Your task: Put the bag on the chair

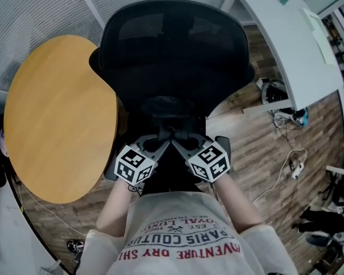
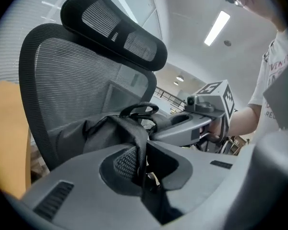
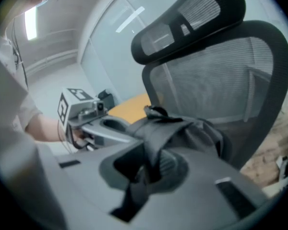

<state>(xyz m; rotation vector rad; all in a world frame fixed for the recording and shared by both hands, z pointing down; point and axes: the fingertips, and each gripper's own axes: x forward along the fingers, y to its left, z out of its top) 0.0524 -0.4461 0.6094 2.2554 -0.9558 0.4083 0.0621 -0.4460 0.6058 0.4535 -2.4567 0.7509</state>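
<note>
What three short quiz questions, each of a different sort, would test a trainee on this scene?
1. True or false: the left gripper and the right gripper are both shut on the bag.
2. In the head view, what stands to the left of the chair? A) a round wooden table B) a sofa C) a fridge
3. Fill in: the back of the chair is made of black ____.

Key: 1 true; 2 A; 3 mesh.
</note>
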